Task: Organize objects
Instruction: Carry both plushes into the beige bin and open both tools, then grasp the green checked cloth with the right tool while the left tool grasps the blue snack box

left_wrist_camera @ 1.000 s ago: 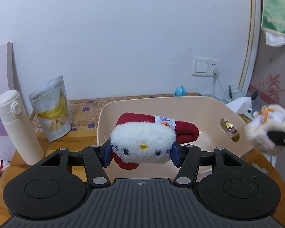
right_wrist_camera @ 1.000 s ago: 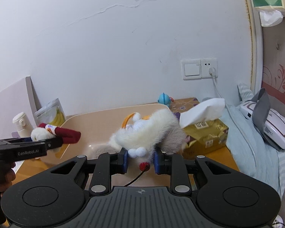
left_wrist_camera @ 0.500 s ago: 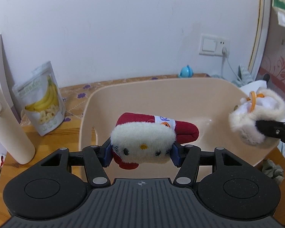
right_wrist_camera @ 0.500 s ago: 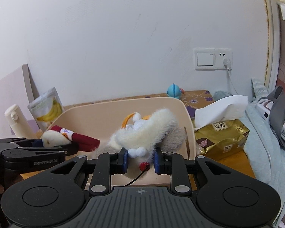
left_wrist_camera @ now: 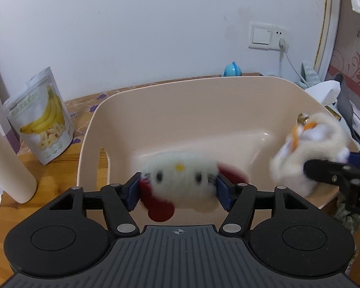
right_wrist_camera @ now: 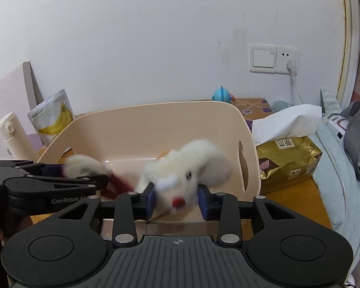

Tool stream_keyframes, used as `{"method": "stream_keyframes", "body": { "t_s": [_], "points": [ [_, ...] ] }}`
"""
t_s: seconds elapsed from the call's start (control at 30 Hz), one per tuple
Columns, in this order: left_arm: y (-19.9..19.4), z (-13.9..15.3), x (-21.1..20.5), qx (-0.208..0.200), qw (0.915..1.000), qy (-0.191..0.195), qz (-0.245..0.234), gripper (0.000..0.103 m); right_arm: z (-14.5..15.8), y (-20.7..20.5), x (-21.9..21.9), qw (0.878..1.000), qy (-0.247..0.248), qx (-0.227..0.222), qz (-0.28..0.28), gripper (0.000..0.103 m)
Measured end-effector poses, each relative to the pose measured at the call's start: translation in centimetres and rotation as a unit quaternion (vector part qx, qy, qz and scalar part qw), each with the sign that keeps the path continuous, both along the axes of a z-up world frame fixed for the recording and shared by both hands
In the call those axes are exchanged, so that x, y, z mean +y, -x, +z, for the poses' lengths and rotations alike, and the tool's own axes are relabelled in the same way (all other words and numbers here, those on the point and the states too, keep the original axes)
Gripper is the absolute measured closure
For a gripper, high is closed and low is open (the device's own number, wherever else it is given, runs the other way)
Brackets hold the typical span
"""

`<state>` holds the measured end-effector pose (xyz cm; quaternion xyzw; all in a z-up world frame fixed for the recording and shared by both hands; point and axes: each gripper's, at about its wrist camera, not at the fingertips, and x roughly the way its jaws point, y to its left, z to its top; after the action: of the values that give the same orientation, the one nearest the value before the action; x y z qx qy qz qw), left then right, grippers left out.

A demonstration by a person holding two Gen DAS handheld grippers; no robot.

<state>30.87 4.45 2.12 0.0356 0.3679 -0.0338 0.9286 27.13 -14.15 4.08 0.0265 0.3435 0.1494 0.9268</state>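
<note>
Left tongs (left_wrist_camera: 178, 187) clenched on a white cat-face plush with red fabric parts (left_wrist_camera: 180, 180), held over the beige plastic bin (left_wrist_camera: 204, 105) interior, motion-blurred. Right tongs (right_wrist_camera: 177, 198) clenched on a fluffy white plush with a red nose (right_wrist_camera: 187, 170), also over the bin, near its right wall. Bin sits on the wooden table (left_wrist_camera: 50, 177); banana-chip pouch (left_wrist_camera: 39, 115) and cream bottle (right_wrist_camera: 14, 135) stand left of it.

Both wrist fisheyes close above beige bin (left_wrist_camera: 88, 148), facing wall; left view from left, right view from right.
</note>
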Motion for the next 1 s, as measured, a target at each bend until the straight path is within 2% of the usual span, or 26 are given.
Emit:
{"method": "stream_keyframes", "body": {
  "t_s": [0.37,0.6,0.67,1.0],
  "points": [
    [3.2,2.5,-0.5,-0.056,0.9984,-0.01,-0.006,0.022,3.0,3.1,-2.3,0.999,-0.017,-0.038,-0.017,0.028],
    [5.7,3.6,-0.6,-0.069,0.9976,-0.005,-0.004,0.018,3.5,5.3,-3.8,0.999,-0.005,-0.038,-0.029,0.021],
    [6.5,3.7,-0.6,-0.072,0.9974,-0.005,-0.004,0.017,3.6,6.1,-4.2,0.999,-0.005,-0.04,-0.031,0.014],
    [9.5,3.0,-0.3,-0.064,0.9979,0.002,0.0,0.016,2.5,8.2,-5.4,0.999,0.007,-0.025,-0.039,0.007]
  ]
}}
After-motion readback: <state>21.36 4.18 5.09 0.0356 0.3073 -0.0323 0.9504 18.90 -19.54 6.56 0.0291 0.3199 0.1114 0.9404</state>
